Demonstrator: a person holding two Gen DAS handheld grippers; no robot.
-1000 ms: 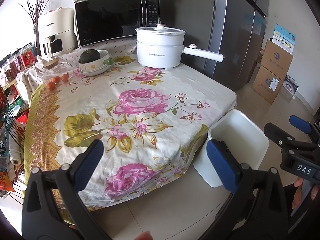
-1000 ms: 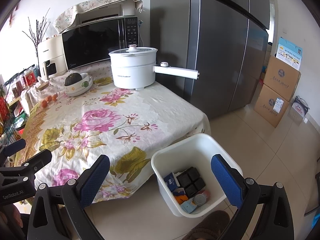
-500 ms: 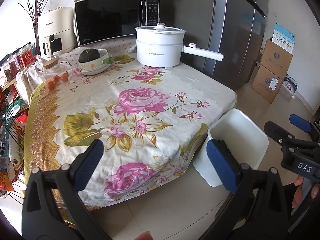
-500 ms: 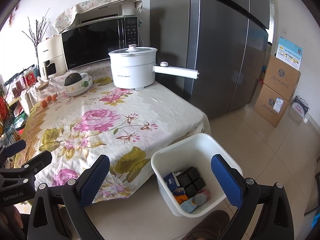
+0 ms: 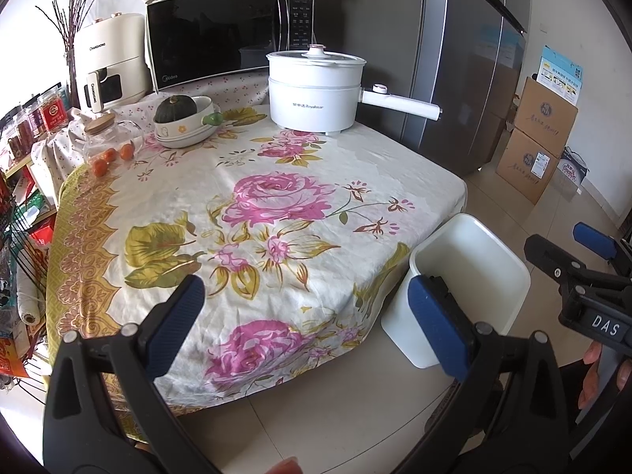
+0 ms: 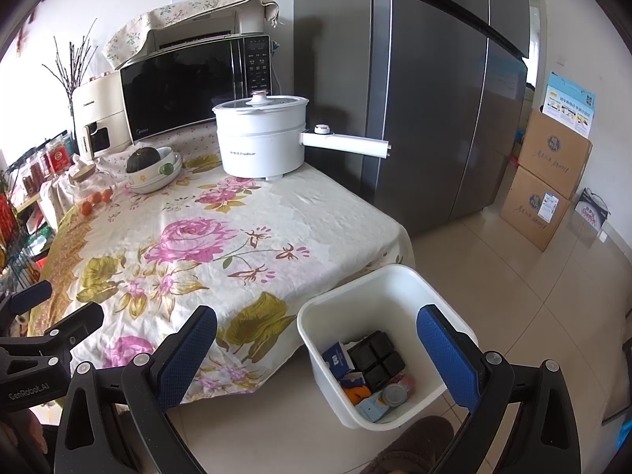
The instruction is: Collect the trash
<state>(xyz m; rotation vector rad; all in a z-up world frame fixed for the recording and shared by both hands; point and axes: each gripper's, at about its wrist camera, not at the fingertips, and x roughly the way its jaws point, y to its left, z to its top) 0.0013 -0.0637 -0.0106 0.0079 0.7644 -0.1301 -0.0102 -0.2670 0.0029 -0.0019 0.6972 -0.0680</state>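
Both tools held back off the table edge. My left gripper (image 5: pixel 304 308) is spread wide, nothing between its pads; right gripper (image 6: pixel 316 339) is the same, wide and empty. White bin (image 6: pixel 399 272) stands on the floor at the table corner, about 5 o'clock from the floral cloth (image 5: pixel 276 197); trash (image 6: pixel 369 371) lies in its bottom. I see no loose scraps on the cloth. Risks: cloth hem hangs near the bin rim, so a low sweep could snag it; a knock could tip the bin.
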